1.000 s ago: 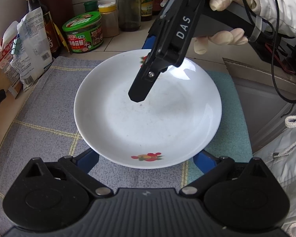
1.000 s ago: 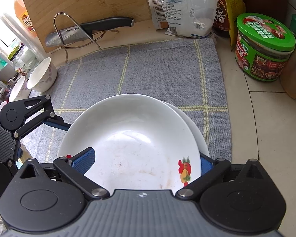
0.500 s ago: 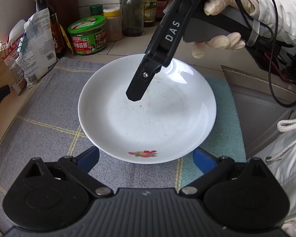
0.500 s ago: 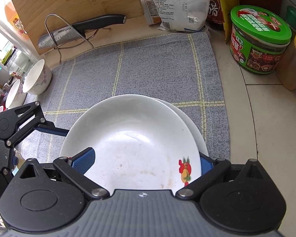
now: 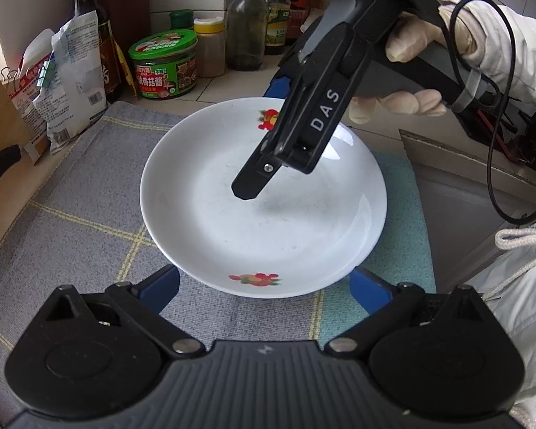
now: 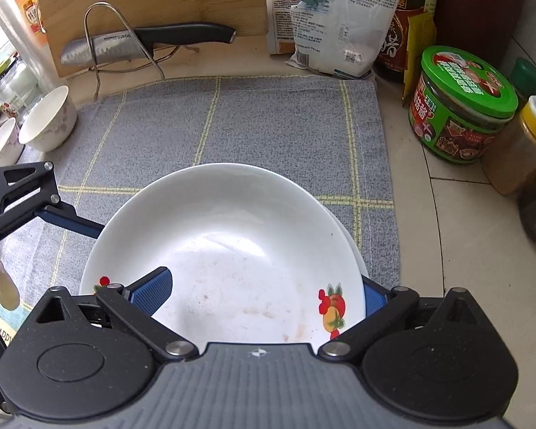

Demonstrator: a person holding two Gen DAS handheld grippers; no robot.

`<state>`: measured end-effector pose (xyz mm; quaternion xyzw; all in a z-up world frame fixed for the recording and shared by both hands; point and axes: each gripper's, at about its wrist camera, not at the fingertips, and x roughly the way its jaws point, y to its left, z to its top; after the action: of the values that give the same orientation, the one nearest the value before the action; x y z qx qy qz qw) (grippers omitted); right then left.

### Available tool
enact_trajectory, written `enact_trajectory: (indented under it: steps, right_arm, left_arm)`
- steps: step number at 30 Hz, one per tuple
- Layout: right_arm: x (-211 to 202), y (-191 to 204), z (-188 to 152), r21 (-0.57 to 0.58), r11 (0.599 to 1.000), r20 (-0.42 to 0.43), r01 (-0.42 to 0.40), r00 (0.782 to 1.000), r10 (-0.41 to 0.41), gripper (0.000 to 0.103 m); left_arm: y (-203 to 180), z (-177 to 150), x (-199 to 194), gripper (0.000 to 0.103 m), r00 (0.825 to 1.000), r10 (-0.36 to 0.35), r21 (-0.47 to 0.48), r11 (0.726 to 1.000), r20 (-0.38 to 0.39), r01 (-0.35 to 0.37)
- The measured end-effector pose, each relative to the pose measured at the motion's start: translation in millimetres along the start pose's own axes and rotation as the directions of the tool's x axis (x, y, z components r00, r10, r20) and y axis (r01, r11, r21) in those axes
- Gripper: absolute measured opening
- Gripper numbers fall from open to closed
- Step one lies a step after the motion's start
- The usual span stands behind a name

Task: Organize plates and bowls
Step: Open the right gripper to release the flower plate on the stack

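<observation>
On the grey cloth [image 6: 275,125], my left claw [image 5: 264,286] has backed off open; my right claw [image 6: 264,289] still grips the plate [image 6: 225,236].

grey mat [image 6: 275,125] bare beyond the stacked plates [image 6: 225,250], open passage there. back edge blocked: knife [image 6: 146,41] on wire rack, cutting board [image 6: 150,3], bags [image 6: 339,18]. right side crowded by green-lidded jar [image 6: 461,107] and yellow-capped jar [image 6: 521,146]. two bowls [image 6: 46,119] at left mat corner. left gripper [image 6: 25,193] reaches in from left, beside plates.
</observation>
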<state>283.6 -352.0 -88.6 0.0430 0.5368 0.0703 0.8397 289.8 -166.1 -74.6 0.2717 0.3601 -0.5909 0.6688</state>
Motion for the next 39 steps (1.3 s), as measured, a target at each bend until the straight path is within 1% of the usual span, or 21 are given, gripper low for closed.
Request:
enact_trajectory:
  steps: [3, 8, 16, 21, 26, 31, 39]
  right_arm:
    - [0, 1, 0, 0.004, 1.000, 0.009, 0.014, 1.000, -0.014, 0.103]
    - [2, 13, -2, -0.071, 0.995, 0.021, 0.066, 0.998, -0.065, 0.103]
    - [2, 19, -3, -0.130, 0.986, 0.047, 0.106, 0.994, -0.101, 0.103]
    - [1, 16, -1, -0.121, 0.989, 0.029, 0.081, 0.997, -0.078, 0.103]
    - [-1, 16, -2, -0.127, 0.988, 0.024, 0.083, 0.996, -0.081, 0.103]
    - [-2, 13, -2, -0.114, 0.991, 0.022, 0.068, 0.998, -0.066, 0.103]
    - [1, 19, 3, -0.134, 0.986, -0.008, 0.102, 0.995, -0.104, 0.103]
  left_arm:
    - [0, 0, 0, 0.101, 1.000, -0.001, -0.002, 1.000, 0.001, 0.001]
    - [0, 0, 1, 0.101, 1.000, -0.003, -0.004, 1.000, -0.002, 0.003]
    - [1, 0, 2, 0.101, 1.000, -0.007, -0.014, 1.000, 0.000, 0.007]
    - [2, 2, 2, 0.101, 1.000, -0.003, -0.020, 1.000, 0.003, 0.003]
    - [7, 5, 5, 0.101, 1.000, -0.011, -0.050, 0.999, 0.003, 0.011]
    - [6, 5, 7, 0.100, 1.000, -0.001, -0.051, 0.999, 0.001, 0.001]
    - [6, 6, 3, 0.099, 1.000, 0.006, -0.065, 0.998, 0.008, -0.005]
